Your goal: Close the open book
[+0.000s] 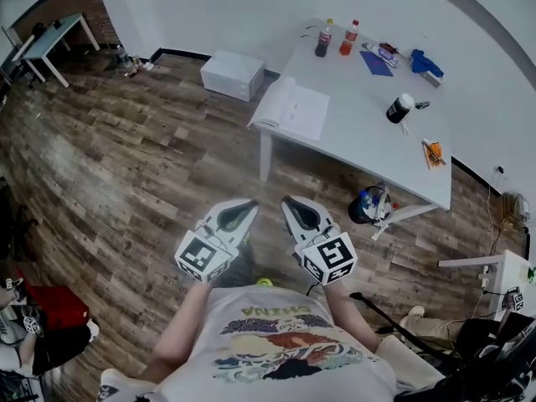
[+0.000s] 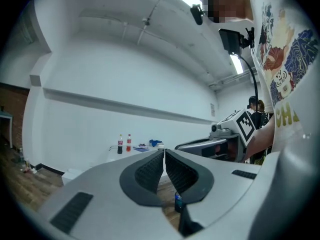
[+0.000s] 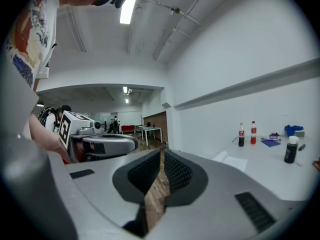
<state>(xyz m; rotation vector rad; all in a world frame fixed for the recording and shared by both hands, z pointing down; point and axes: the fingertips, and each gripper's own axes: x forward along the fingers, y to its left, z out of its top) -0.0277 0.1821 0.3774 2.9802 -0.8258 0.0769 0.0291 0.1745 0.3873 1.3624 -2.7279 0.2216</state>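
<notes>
Book (image 1: pixel 291 107) lies open on the near left corner of the counter (image 1: pixel 368 153), well apart from both grippers, with bare floor (image 1: pixel 151 166) between. You're standing short of it.

Left gripper (image 1: pixel 251 205): fingers (image 2: pixel 150 171) closed, nothing between them. Right gripper (image 1: pixel 287 201): fingers (image 3: pixel 177 171) also together at the tips and empty. Both are held side by side in front of your chest, pointing roughly level toward the counter.

Key relation: in the head view the book is straight ahead, almost in line with the right gripper, so the right one looks slightly nearer; the left sits a bit off to the book's left. In the right gripper view the book (image 3: pixel 234 161) shows to the right of the fingers, at the counter's corner, with the bottles (image 3: pixel 246 133) beyond it. In the left gripper view the fingers cover most of that corner, so you can't make out the book there.

Axis: the spine seems to run roughly away from you, so the spread lies wide across your approach. The left half is bowed up and the right half lies flat.

My read: nothing has been done to the book yet. You need to close the gap first. Then one half has to swing over the spine, and the raised left half looks like the easier edge to catch, which would suit the left gripper. To pinch rather than push, the fingers would have to part.
</notes>
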